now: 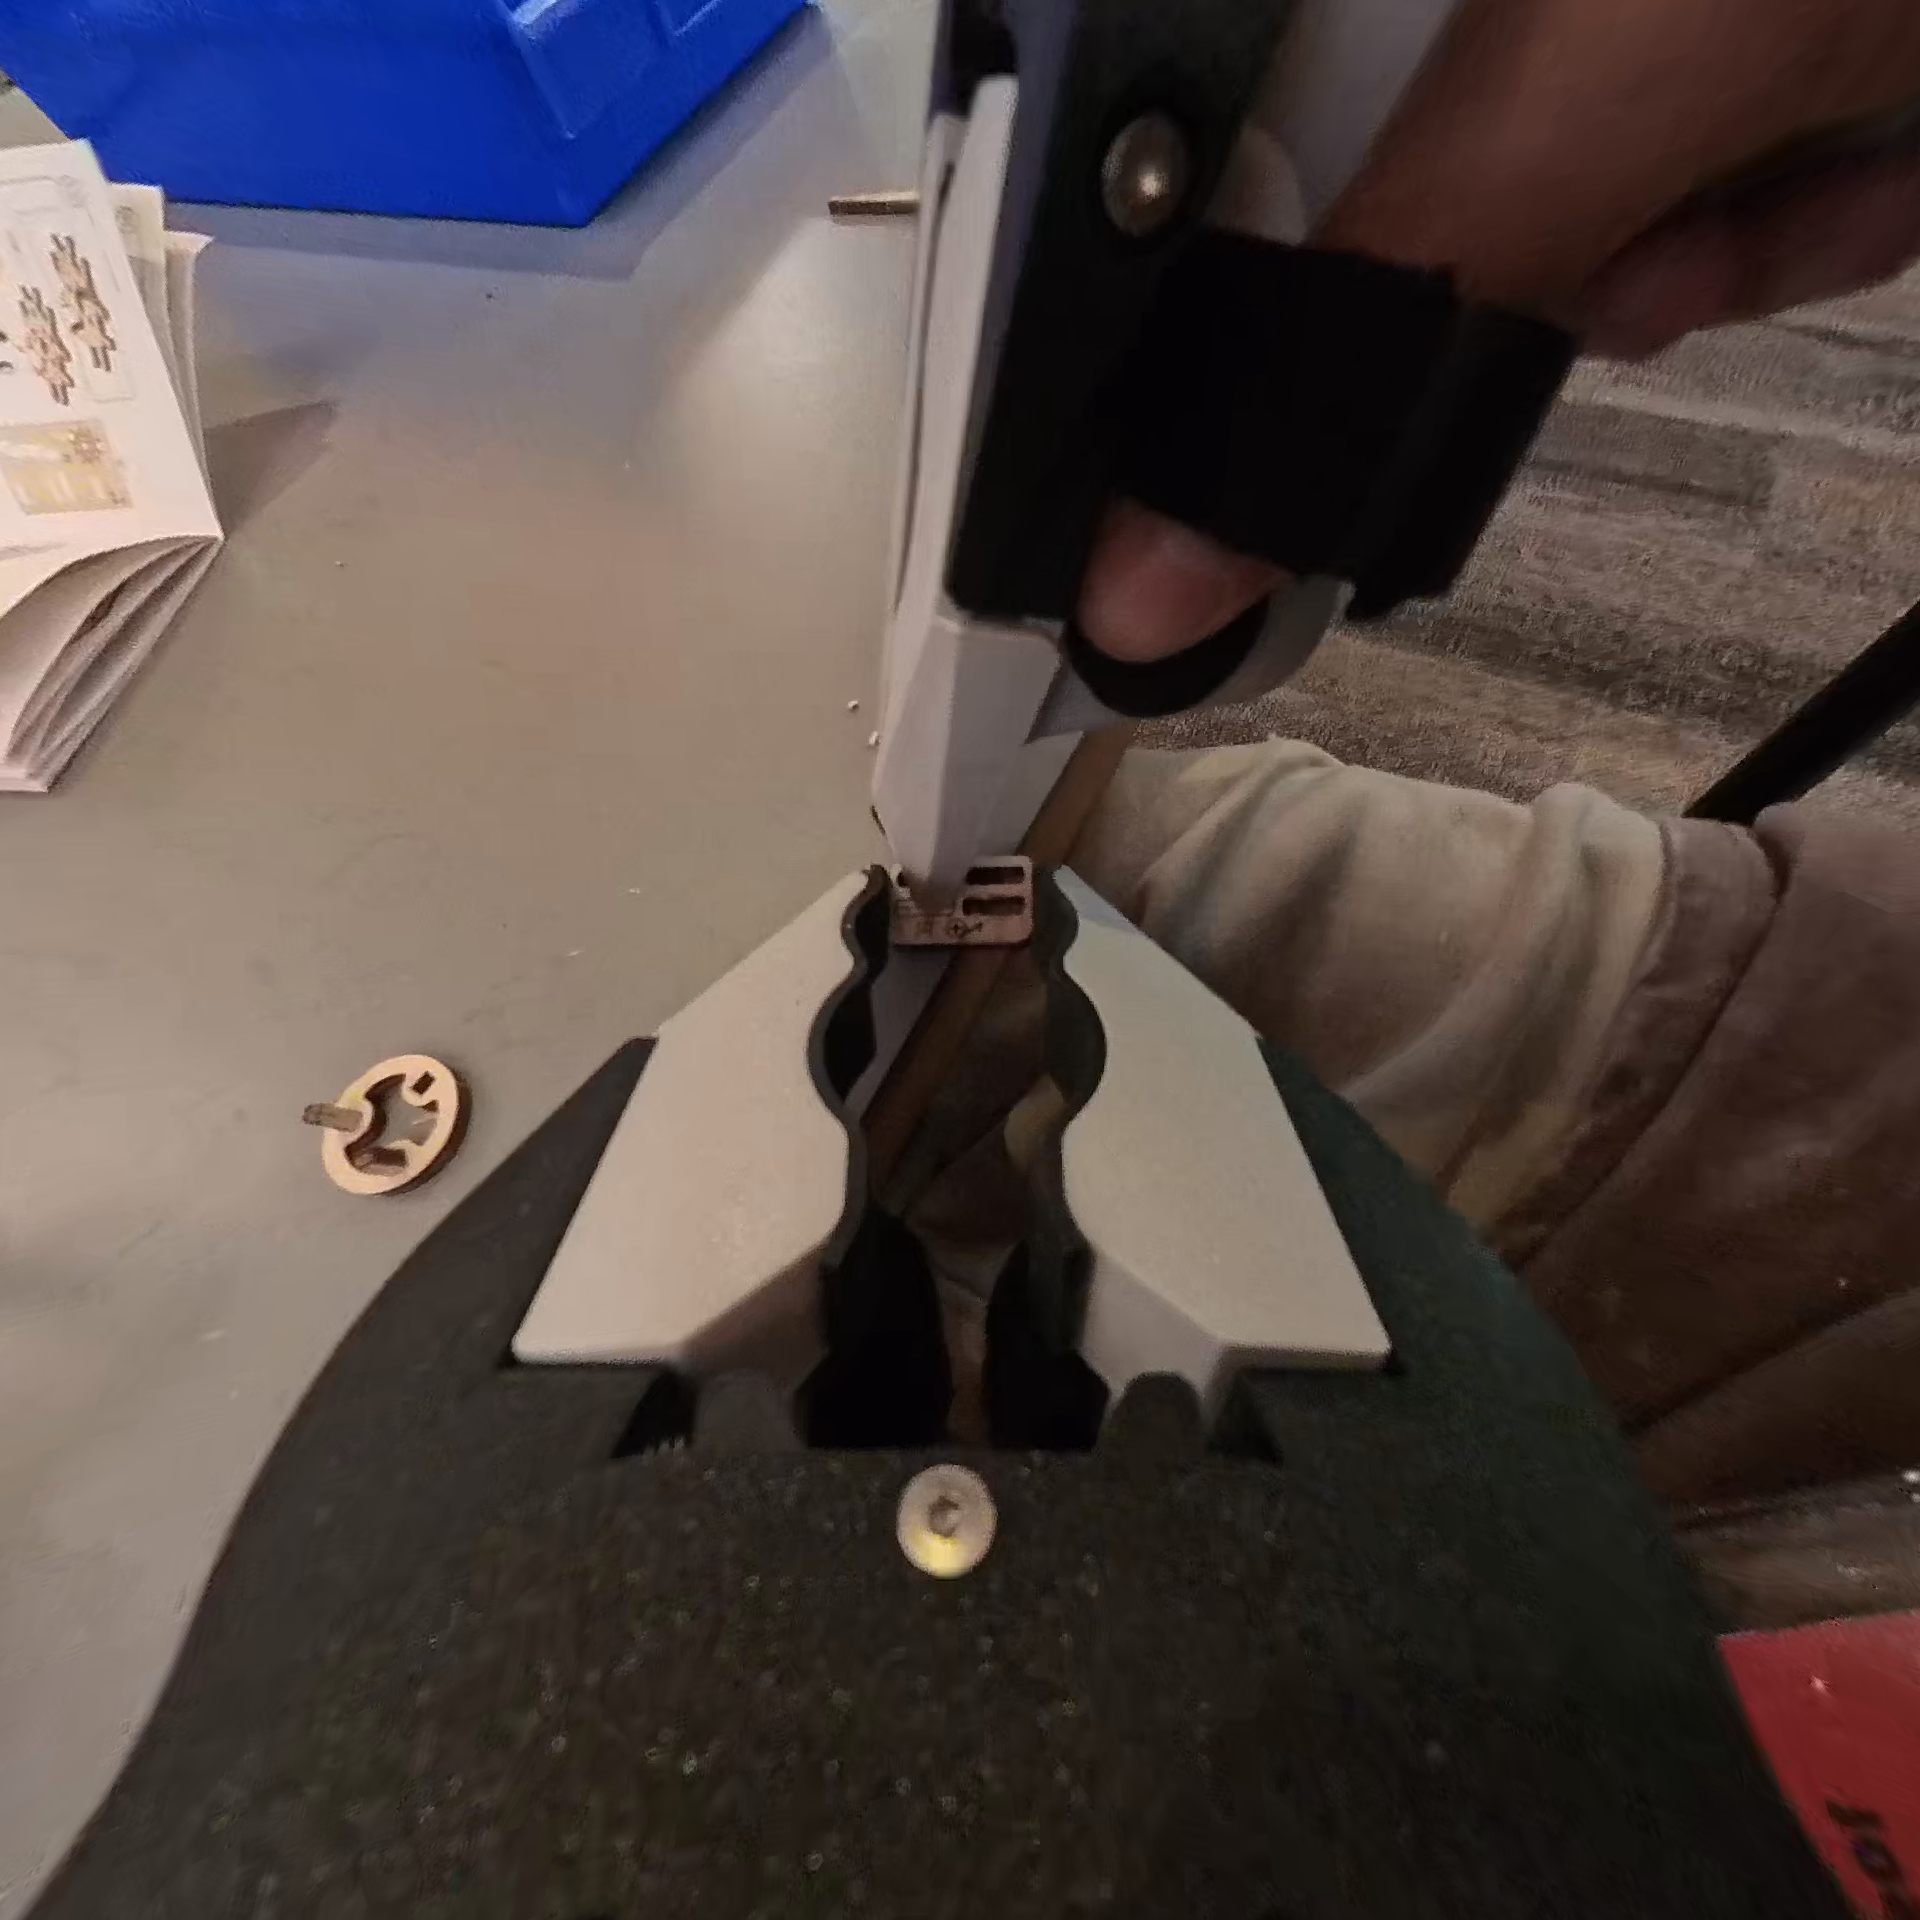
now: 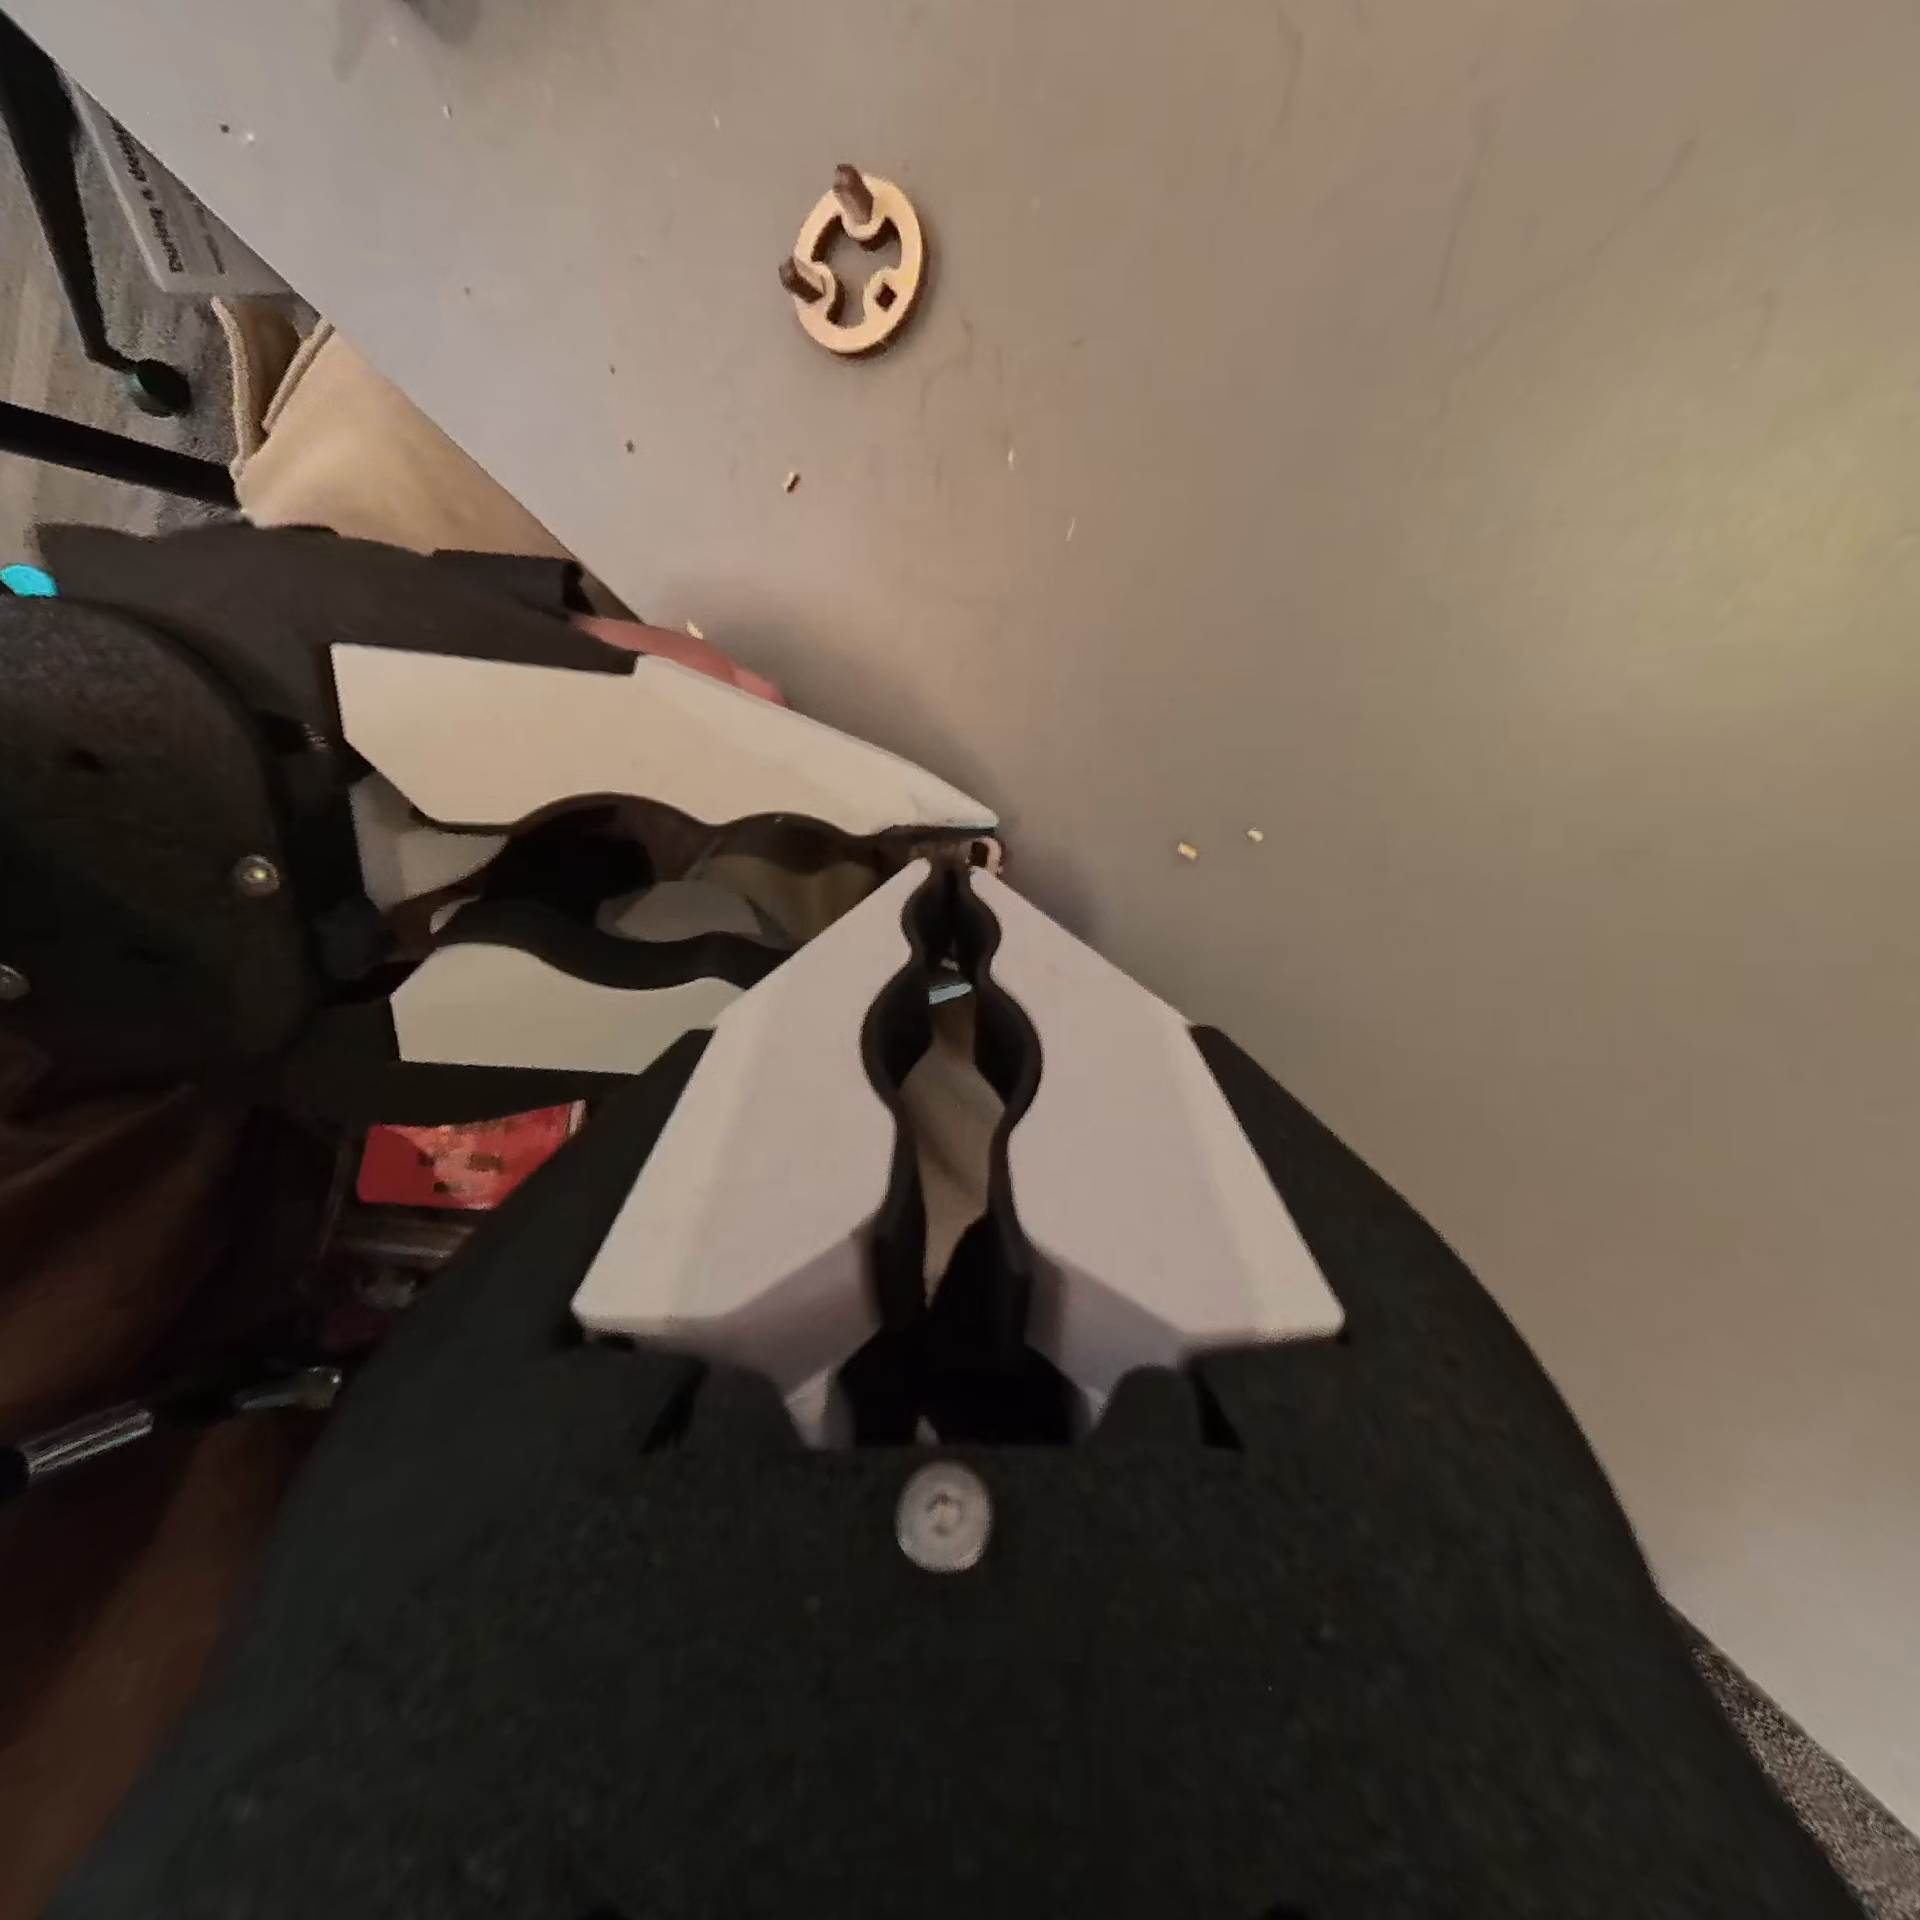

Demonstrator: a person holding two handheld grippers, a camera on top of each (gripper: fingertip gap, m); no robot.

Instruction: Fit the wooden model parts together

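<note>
A small dark slotted wooden plate (image 1: 966,914) is pinched between the tips of my left gripper (image 1: 961,899), just at the table's edge. My right gripper (image 1: 914,868) comes down from above, held by a hand. Its shut tips touch the plate's top left corner, and I cannot see anything between them. In the right wrist view my right gripper (image 2: 951,868) is shut and meets the tip of the left gripper (image 2: 961,831), which comes in from the left. The plate is almost hidden there. A pale wooden disc (image 1: 395,1122) with two short pegs lies on the grey table (image 1: 520,675); it also shows in the right wrist view (image 2: 862,275).
A blue bin (image 1: 395,94) stands at the far left. A folded instruction booklet (image 1: 83,447) lies on the left. A small wooden stick (image 1: 873,205) lies near the bin. The person's beige-clad leg (image 1: 1455,987) is past the table edge. Wood crumbs (image 2: 1184,850) dot the table. The grippers are tip to tip, or close to it. Both grippers' tips are roughly 10 centimeters from the pale wooden disc (image 1: 395,1122).
</note>
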